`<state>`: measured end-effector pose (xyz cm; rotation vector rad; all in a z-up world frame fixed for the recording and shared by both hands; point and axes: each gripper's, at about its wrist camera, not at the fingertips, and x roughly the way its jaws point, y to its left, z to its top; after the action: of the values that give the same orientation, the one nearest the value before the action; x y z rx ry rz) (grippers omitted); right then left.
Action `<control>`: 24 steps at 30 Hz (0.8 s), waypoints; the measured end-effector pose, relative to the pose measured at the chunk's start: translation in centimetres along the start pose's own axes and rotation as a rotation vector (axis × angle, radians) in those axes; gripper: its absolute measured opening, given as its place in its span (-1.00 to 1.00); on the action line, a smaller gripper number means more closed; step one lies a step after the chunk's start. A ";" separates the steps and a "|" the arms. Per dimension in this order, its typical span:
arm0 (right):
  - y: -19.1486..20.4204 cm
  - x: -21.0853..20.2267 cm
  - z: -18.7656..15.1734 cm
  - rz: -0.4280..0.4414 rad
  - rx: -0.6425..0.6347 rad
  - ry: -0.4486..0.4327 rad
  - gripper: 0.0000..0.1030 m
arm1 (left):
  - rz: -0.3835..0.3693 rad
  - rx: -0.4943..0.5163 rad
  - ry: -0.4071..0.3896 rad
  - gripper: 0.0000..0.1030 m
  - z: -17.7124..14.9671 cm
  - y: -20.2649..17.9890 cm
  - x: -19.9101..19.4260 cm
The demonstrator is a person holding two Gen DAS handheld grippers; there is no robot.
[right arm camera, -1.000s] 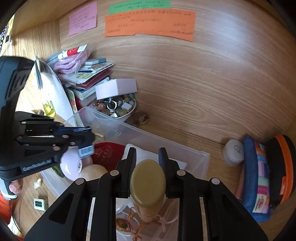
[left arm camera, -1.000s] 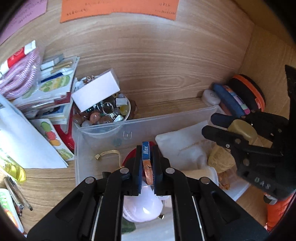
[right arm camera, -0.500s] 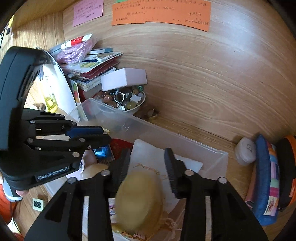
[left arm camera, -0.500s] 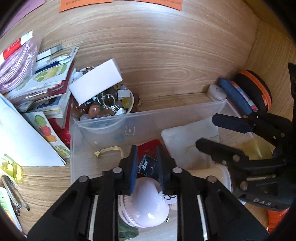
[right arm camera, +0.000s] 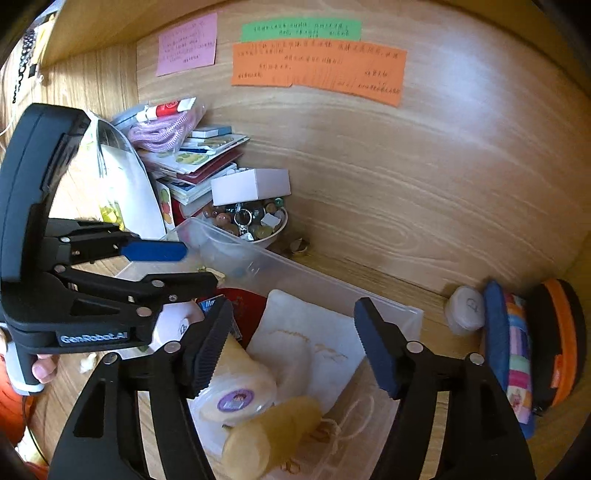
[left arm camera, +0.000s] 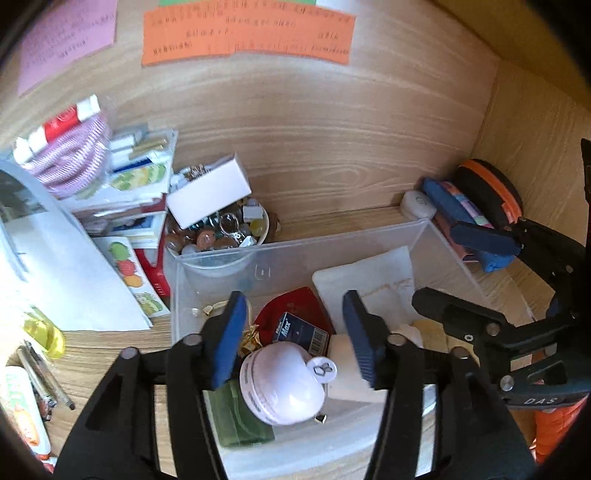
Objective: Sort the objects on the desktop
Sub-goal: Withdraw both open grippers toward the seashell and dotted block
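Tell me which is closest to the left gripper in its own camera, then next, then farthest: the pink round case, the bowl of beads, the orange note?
From the left gripper:
1. Pink round case, between the fingers, in the bin.
2. Bowl of beads, behind the bin, left.
3. Orange note, up on the wall.

orange note (right arm camera: pixel 319 70), pink note (right arm camera: pixel 186 42), blue box (left arm camera: pixel 300 332)

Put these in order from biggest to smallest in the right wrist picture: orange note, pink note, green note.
1. orange note
2 and 3. pink note and green note look about alike in area, so I won't rank them.
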<state>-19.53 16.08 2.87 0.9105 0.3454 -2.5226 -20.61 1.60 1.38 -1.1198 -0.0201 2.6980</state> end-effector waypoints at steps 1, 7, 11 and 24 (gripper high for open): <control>0.1 -0.5 -0.2 -0.012 -0.001 -0.002 0.38 | 0.000 0.002 -0.006 0.09 -0.1 -0.2 -0.4; 0.8 -3.2 -1.3 -0.061 -0.007 -0.024 0.51 | 0.025 0.016 -0.046 0.33 -1.6 -0.5 -3.4; 1.7 -4.9 -2.2 -0.078 -0.009 -0.035 0.59 | 0.037 0.012 -0.075 0.54 -2.7 -0.4 -5.4; 5.5 -8.1 -5.7 -0.056 0.008 -0.038 0.70 | 0.107 -0.008 -0.086 0.70 -8.1 1.0 -9.6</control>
<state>-8.22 15.93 3.40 0.8654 0.3539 -2.5904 -8.55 -1.95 2.28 -1.0340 0.0154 2.8419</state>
